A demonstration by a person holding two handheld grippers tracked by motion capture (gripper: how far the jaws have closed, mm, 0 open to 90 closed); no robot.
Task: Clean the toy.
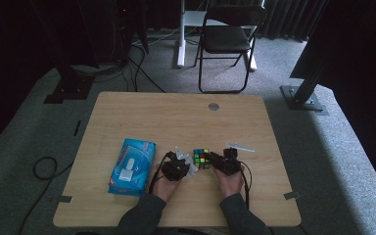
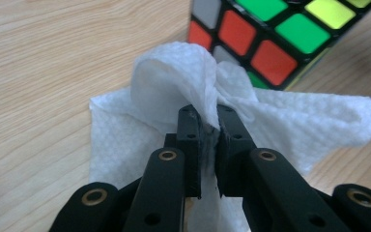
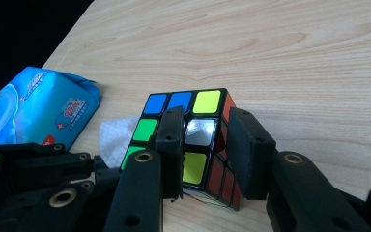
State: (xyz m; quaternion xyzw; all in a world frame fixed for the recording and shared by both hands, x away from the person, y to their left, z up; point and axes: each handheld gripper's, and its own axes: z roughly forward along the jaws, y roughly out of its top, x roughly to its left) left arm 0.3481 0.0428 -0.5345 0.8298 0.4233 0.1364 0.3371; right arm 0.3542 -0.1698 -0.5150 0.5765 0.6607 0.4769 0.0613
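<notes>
While pinching a white wipe (image 2: 174, 87), left gripper (image 2: 206, 121) beside cube (image 3: 188, 140) clamped by right gripper (image 3: 205, 140).

One camera looks forward and down over the pale wooden tabletop (image 1: 176, 117); two ride close behind black jaws, sharing the multicoloured plastic puzzle cube (image 2: 270, 38).

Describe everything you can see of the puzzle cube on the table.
The puzzle cube is a black plastic three-by-three with scrambled stickers: blue, green, yellow, white and red. It looks glossy, one white square catching light. It sits tilted near the middle of the wooden table. The right gripper clamps a corner between its jaws. A white wipe, pinched by the left gripper, lies against its side.
</notes>
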